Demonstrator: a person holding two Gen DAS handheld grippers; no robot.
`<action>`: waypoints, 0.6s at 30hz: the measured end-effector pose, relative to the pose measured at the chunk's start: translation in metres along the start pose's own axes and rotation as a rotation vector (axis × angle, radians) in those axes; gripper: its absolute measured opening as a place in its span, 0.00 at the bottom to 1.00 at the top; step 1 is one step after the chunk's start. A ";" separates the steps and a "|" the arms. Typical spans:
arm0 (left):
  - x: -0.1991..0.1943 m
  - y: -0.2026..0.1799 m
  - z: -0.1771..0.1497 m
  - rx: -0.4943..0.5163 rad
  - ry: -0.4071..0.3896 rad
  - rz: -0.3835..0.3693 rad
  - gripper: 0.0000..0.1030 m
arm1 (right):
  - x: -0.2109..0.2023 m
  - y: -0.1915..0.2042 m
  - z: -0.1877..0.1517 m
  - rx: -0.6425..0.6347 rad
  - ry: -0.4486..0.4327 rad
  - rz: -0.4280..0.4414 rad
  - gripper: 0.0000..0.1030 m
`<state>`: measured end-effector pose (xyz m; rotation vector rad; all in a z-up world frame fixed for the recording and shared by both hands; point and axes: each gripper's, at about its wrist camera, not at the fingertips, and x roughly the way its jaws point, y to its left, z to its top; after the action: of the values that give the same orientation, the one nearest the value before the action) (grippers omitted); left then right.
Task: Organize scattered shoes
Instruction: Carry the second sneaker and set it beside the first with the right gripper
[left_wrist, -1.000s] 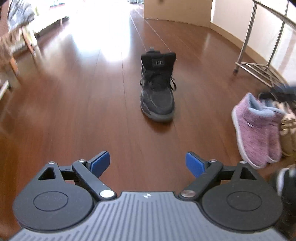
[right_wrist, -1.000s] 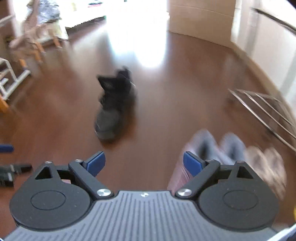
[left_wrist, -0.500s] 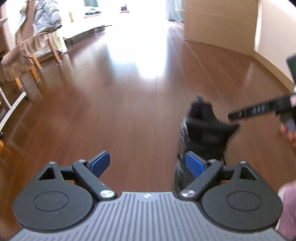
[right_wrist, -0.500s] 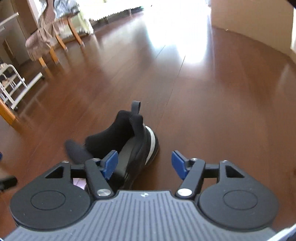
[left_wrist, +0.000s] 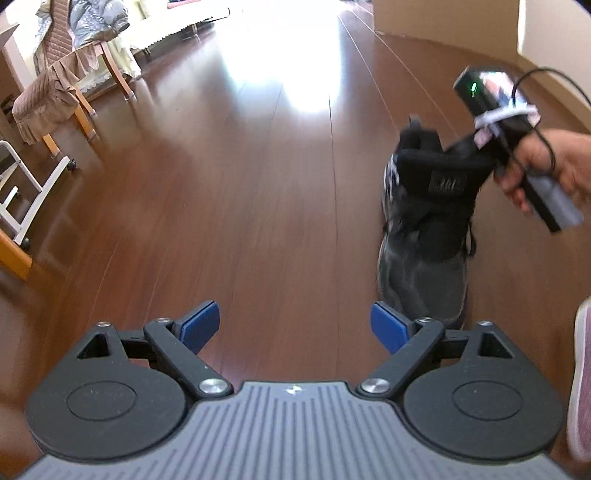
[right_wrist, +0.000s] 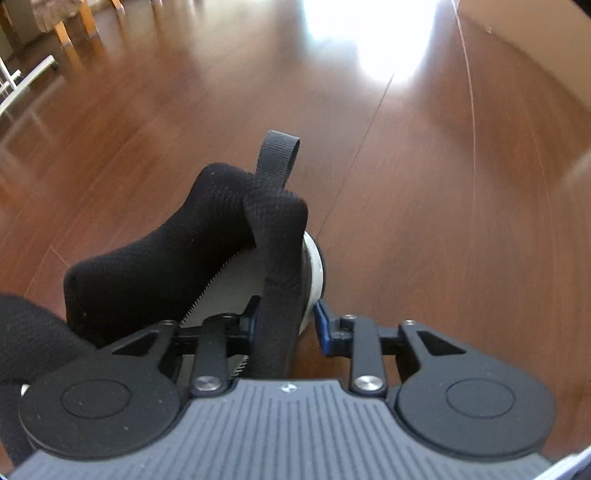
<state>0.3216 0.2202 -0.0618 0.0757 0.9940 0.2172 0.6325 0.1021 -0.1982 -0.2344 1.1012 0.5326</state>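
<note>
A black high-top sneaker (left_wrist: 424, 229) stands on the wooden floor, to the right in the left wrist view. My right gripper (right_wrist: 284, 326) has its jaws narrowed around the sneaker's (right_wrist: 184, 258) padded side wall at the opening, one finger inside the shoe, one outside. In the left wrist view the right gripper's body (left_wrist: 517, 147) and the hand holding it show at the shoe's collar. My left gripper (left_wrist: 295, 325) is open and empty, low over the floor to the left of the shoe's toe.
A pink shoe's edge (left_wrist: 580, 384) shows at the far right of the left wrist view. A chair (left_wrist: 62, 92) draped with cloth and a white metal frame (left_wrist: 26, 192) stand at the left. A beige wall base (left_wrist: 443, 18) runs at the back right.
My right gripper moved down onto the black sneaker and closed its jaws on the collar wall. My left gripper swung left, so the sneaker now sits to its right.
</note>
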 end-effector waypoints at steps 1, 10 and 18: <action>-0.006 0.002 -0.009 0.011 0.001 -0.001 0.88 | -0.007 0.000 -0.008 0.013 -0.027 0.036 0.22; -0.061 0.031 -0.072 0.057 0.013 -0.077 0.88 | -0.092 0.044 -0.153 0.087 -0.034 0.300 0.18; -0.119 0.021 -0.123 0.136 -0.041 -0.260 0.88 | -0.197 0.063 -0.309 0.376 0.043 0.253 0.18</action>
<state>0.1534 0.2108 -0.0275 0.0744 0.9667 -0.0898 0.2902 -0.0360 -0.1547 0.2251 1.2582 0.5348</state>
